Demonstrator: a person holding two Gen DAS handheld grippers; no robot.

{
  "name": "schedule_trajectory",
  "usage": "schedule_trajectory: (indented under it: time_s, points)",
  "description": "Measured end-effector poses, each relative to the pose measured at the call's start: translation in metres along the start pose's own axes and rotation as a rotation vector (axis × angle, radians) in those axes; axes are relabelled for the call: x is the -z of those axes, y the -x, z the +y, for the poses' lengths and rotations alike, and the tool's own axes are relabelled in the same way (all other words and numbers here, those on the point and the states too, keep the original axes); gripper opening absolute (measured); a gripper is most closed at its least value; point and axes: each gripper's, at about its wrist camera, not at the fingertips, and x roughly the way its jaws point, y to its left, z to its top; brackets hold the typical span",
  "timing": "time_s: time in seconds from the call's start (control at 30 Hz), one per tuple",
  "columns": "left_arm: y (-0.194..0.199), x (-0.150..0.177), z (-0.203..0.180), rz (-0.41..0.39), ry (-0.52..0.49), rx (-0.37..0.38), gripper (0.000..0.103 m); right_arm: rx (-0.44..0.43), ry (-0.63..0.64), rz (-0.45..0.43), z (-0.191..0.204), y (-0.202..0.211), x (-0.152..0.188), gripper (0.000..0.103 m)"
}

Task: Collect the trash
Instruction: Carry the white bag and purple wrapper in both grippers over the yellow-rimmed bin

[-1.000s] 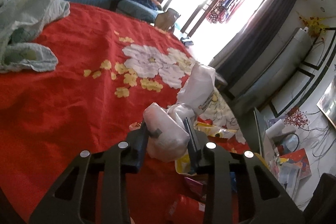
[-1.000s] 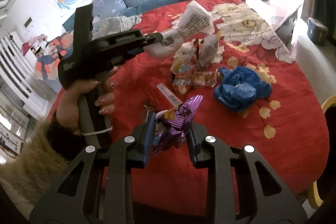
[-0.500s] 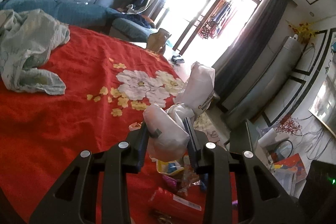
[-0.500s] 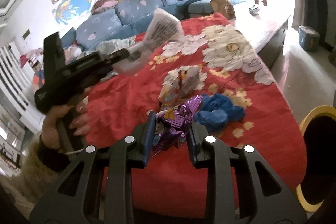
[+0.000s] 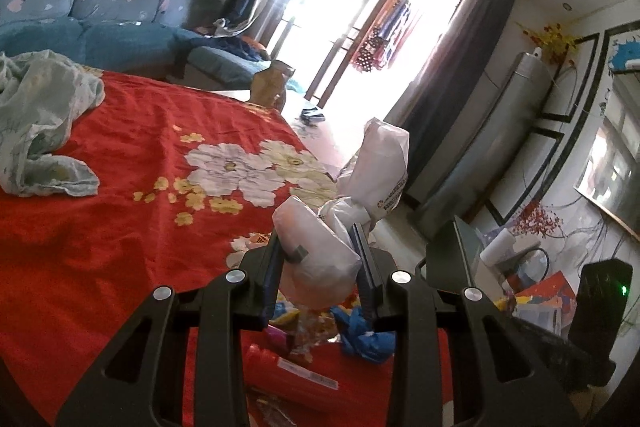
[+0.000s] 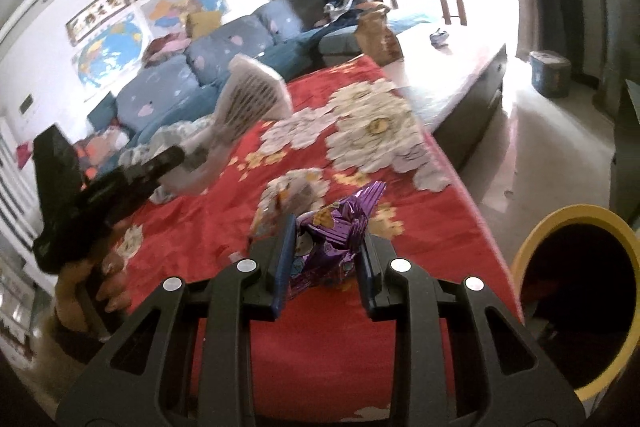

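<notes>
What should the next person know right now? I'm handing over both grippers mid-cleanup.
Left gripper: shut on a white plastic bag, held above the red cloth.
Right gripper: shut on a purple wrapper, also lifted off the cloth.
Bin: yellow-rimmed, open, on the floor at the table's near corner, lower right in the right wrist view.
Done: two pieces picked up; neither is in the bin yet.
Left: drop both, then fetch the blue bag, the red packet and the crumpled wrappers on the cloth.
</notes>
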Motion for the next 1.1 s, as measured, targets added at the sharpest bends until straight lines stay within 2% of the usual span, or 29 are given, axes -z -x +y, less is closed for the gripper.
schedule_trajectory:
  time_s: [0.5,1.1]
  points:
    - [-0.007,0.015,-0.038,0.056,-0.065,0.063,0.031,0.105,-0.122,-0.112,-0.056,0.035,-0.017,0.022]
    - [-0.034,0.05,-0.104,0.162,-0.193,0.141,0.031,0.255,-0.249,-0.19,-0.122,0.069,-0.013,0.022]
